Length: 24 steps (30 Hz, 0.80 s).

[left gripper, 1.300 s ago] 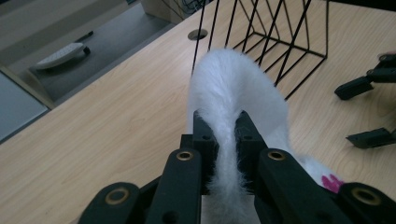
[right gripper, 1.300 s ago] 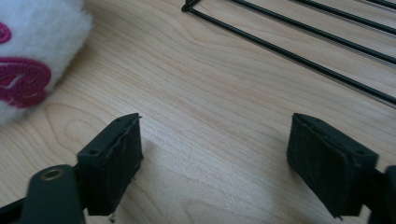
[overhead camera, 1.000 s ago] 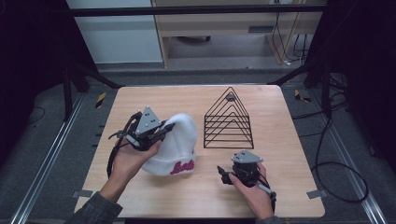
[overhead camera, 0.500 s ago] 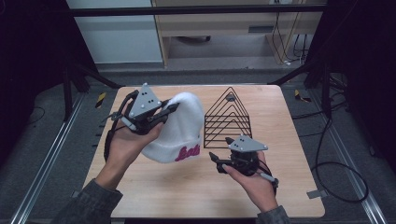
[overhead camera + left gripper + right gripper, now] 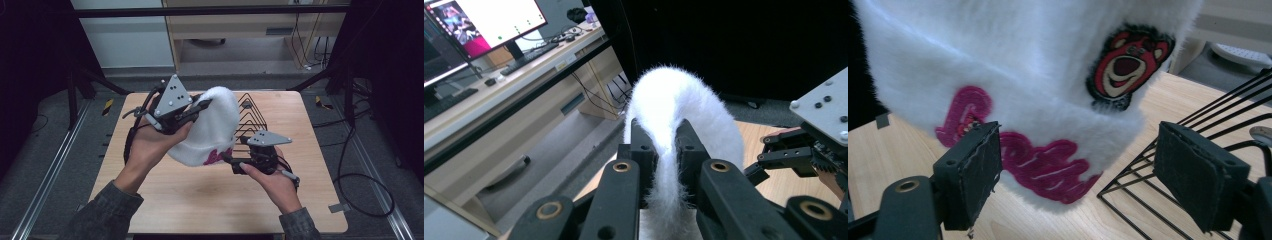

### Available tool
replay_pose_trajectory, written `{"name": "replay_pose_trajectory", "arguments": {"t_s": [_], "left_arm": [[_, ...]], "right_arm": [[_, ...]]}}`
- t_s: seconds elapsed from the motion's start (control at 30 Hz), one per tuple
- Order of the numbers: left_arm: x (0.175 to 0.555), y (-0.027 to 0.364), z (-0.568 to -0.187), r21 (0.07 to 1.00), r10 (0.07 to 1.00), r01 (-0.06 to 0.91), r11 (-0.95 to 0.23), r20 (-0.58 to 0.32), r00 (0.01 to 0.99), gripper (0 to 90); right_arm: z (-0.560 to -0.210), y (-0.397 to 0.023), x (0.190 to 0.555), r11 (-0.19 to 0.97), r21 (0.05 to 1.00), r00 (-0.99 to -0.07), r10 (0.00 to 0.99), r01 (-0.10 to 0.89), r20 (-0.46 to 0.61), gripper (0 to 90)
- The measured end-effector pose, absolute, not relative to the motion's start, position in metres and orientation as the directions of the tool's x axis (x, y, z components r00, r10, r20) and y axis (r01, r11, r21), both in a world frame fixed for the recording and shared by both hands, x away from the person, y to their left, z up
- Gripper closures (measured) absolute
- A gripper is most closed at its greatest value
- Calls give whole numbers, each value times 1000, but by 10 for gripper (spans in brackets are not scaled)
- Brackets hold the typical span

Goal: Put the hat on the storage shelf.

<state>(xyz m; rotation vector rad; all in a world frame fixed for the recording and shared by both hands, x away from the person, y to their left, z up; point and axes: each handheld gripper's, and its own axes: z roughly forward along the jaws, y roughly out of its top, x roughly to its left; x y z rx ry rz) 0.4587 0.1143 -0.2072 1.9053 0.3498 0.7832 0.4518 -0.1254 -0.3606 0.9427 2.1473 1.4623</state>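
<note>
Above the table, left hand-held gripper [image 5: 200, 107] pinches white hat [image 5: 212, 127]; right hand-held gripper [image 5: 231, 161] spread.

This was a lab or research workspace. A wooden table [image 5: 200, 200] stood inside a dark metal frame [image 5: 210, 10], cables [image 5: 360, 175] trailed over grey flooring, and a desk [image 5: 499, 95] nearby carried lit monitors [image 5: 489, 20] and a keyboard [image 5: 531, 57].

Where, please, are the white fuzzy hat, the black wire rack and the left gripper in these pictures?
white fuzzy hat [image 5: 212, 127]: high view, on its plush side.
black wire rack [image 5: 252, 117]: high view, on its upper wires.
left gripper [image 5: 663, 142]: left gripper view, midway between its fingers, shut on the hat.
</note>
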Motion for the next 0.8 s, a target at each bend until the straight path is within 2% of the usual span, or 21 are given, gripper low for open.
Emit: {"name": "replay_pose_trajectory", "arguments": {"t_s": [0.37, 0.47, 0.6, 0.67, 0.8], "left_arm": [[457, 109, -190, 894, 544, -153, -422, 385, 746, 828], [457, 107, -190, 896, 543, -153, -416, 380, 749, 828], [459, 107, -192, 897, 546, -147, -417, 376, 749, 828], [460, 107, -191, 898, 549, -146, -415, 374, 747, 828], [466, 110, -191, 897, 565, -133, -422, 375, 735, 828]], "right_arm": [[-351, -129, 464, 209, 921, -733, 672, 330, 110, 190], [-351, -125, 468, 204, 922, -752, 647, 329, 126, 292], [-351, -122, 470, 189, 934, -775, 620, 302, 125, 538], [-350, -121, 472, 193, 937, -786, 606, 292, 120, 633], [-345, -117, 472, 231, 935, -790, 608, 271, 79, 732]]}}
